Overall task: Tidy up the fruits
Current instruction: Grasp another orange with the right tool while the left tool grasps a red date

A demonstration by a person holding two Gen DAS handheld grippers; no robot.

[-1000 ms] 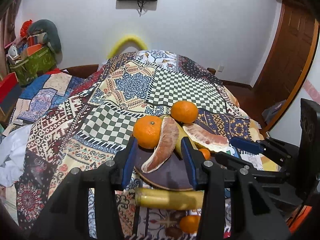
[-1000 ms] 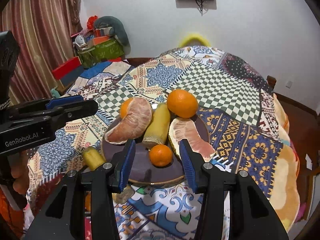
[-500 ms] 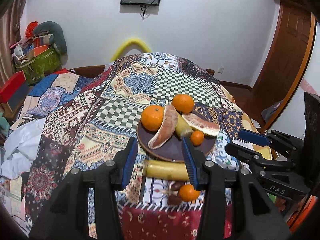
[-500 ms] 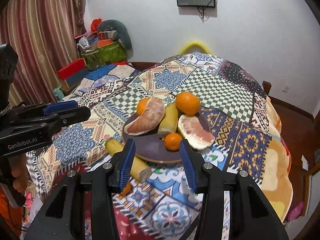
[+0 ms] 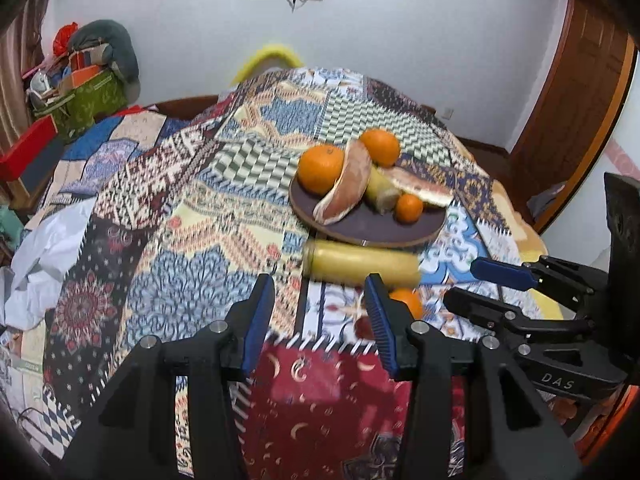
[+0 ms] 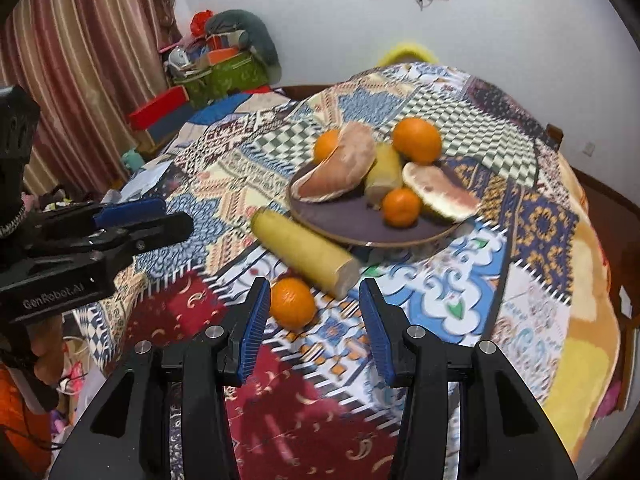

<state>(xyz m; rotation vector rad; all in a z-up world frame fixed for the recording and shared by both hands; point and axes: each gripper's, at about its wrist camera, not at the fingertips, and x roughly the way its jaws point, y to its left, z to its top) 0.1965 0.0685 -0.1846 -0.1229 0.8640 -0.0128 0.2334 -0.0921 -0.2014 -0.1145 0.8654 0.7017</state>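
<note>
A dark round plate (image 5: pixel 356 227) (image 6: pixel 340 224) on the patchwork-covered table holds two oranges, a small mandarin (image 5: pixel 409 208) (image 6: pixel 401 207), two peeled pomelo segments and a banana piece (image 6: pixel 385 173). A long yellow banana piece (image 5: pixel 360 267) (image 6: pixel 306 251) lies on the cloth in front of the plate. A loose orange (image 6: pixel 292 302) (image 5: pixel 406 302) lies nearer still. My left gripper (image 5: pixel 320 312) is open and empty, short of the banana piece. My right gripper (image 6: pixel 314 316) is open and empty, with the loose orange just ahead of its left finger.
The patterned cloth (image 5: pixel 192 216) drapes over the table edge near me. A dark small fruit (image 5: pixel 362 328) lies by the loose orange. Boxes and bags (image 6: pixel 216 68) stand at the back left, a wooden door (image 5: pixel 576 120) at the right, striped curtains (image 6: pixel 80 60) at the left.
Both grippers have pulled back from the plate toward the near table edge; the plate looks smaller and farther. The banana piece and loose orange have come into full view. Both stay open.
</note>
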